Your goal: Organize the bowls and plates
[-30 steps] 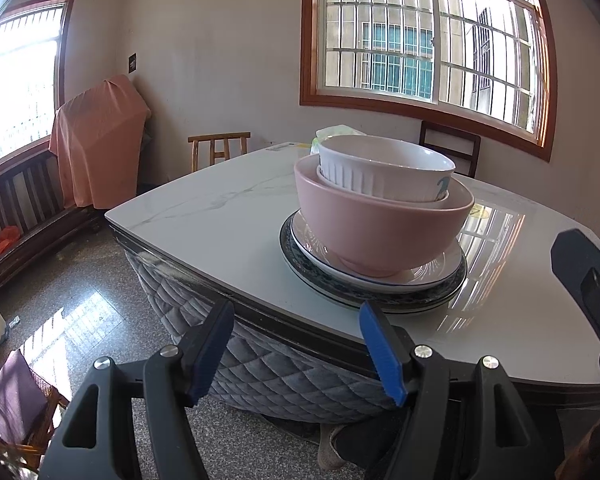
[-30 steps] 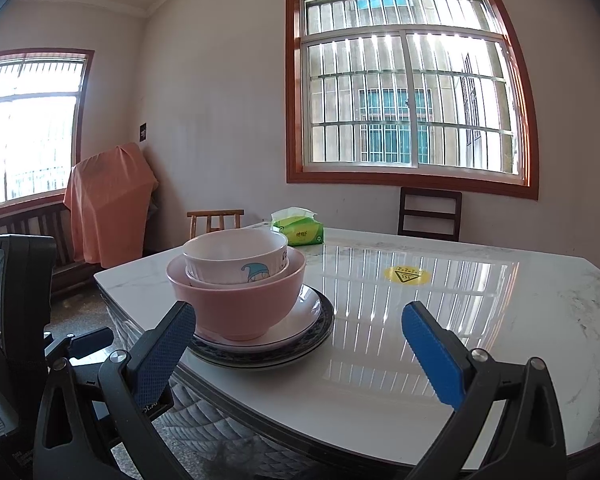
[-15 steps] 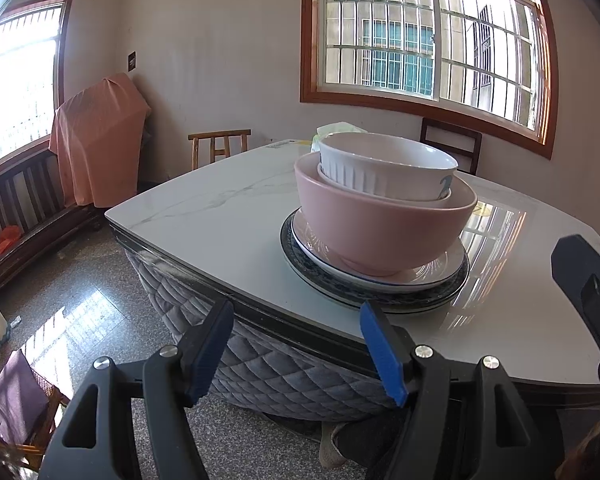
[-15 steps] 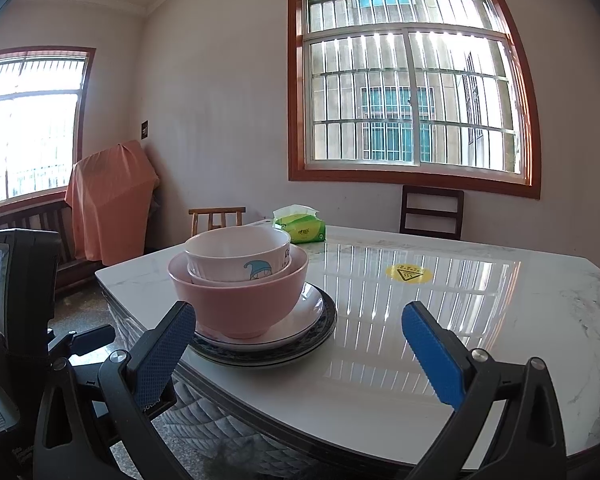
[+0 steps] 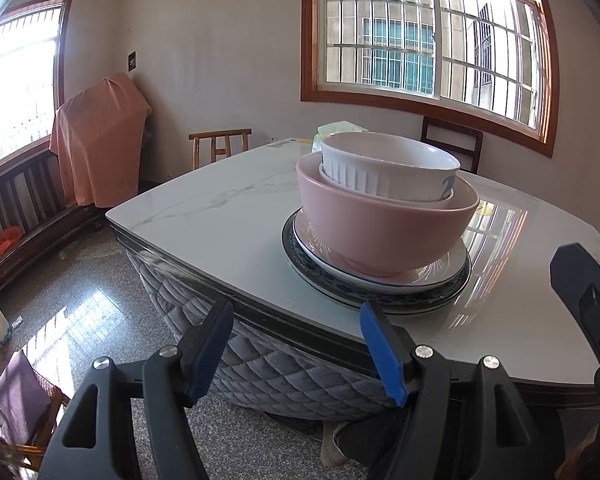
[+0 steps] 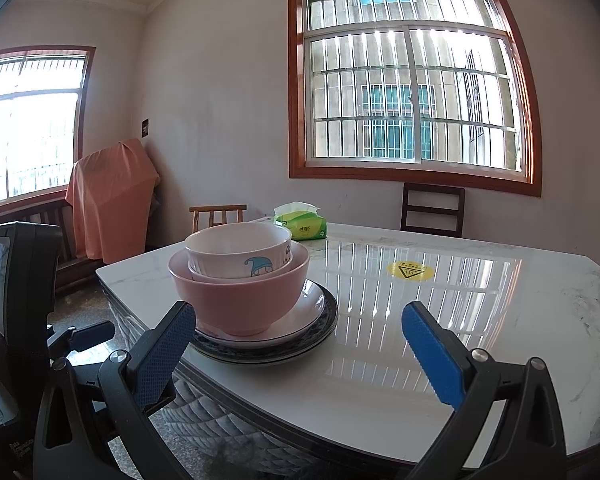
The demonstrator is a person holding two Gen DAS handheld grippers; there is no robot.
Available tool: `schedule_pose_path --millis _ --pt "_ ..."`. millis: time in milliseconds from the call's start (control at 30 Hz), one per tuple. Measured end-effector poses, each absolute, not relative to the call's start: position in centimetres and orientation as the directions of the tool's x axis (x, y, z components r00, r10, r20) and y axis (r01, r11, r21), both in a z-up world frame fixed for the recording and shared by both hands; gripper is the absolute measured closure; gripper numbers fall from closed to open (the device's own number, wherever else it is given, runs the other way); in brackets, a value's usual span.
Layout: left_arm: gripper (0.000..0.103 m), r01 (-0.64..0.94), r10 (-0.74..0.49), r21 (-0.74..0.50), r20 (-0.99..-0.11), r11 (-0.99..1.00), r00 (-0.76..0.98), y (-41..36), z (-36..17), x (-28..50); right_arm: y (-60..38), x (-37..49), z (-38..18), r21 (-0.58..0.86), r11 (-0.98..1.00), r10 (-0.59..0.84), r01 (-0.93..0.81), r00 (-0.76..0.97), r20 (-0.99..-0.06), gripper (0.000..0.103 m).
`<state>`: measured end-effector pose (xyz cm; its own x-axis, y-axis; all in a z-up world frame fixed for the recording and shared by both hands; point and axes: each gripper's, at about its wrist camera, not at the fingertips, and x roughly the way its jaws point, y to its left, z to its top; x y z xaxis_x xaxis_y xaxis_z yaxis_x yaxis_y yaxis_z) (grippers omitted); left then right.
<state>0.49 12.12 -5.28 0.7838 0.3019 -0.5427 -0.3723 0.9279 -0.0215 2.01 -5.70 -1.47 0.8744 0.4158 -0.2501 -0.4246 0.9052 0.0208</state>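
1. I take the pink bowl as my landmark. It sits on a white plate, which lies on a dark-rimmed plate, all near the close corner of the marble table. The white ribbed bowl nests inside the pink bowl.

2. My judgement: the stacking looks done, or nearly so. The main risk from here is a careless pass. The stack stands close to the table's edge, and a finger clipping the pink bowl's rim could tip the white ribbed bowl or slide the plates on the glossy top.

3. The white ribbed bowl sits slightly off-centre in the pink bowl, so a knock could rattle it loose.

4. My left gripper hangs below and short of the pink bowl, off the table's edge, tilted downward, jaws wide and empty.

5. My right gripper points nearly level, to the right of the pink bowl, jaws spread wide, nothing between them.

6. The tissue pack lies well behind the pink bowl, clear of any path.
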Motion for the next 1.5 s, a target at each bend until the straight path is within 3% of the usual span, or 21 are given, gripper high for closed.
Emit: schedule_pose_path --millis 967,1167,1400,1500 --pt "0.035 -0.37 0.306 -0.002 -0.557 0.929 0.772 11.8 -5.2 1.1 -6.1 2.3 -1.7 0.037 0.906 0.416 -0.422 0.87 -0.263 0.001" --pt "0.02 -0.346 0.304 0.031 -0.554 0.938 0.775 11.4 -4.5 1.7 -6.8 2.7 -1.7 0.032 0.908 0.41 -0.418 0.87 -0.272 0.001" --pt "0.02 -0.311 0.302 0.066 -0.497 0.948 0.813 10.0 -1.6 1.9 -13.8 6.2 -0.4 0.015 0.958 0.277 -0.285 0.914 -0.297 0.001" --pt "0.019 -0.292 0.283 0.063 -0.506 0.954 0.815 9.3 -0.7 2.3 -18.0 9.2 -0.7 -0.031 0.979 0.174 -0.2 0.91 -0.377 0.001"
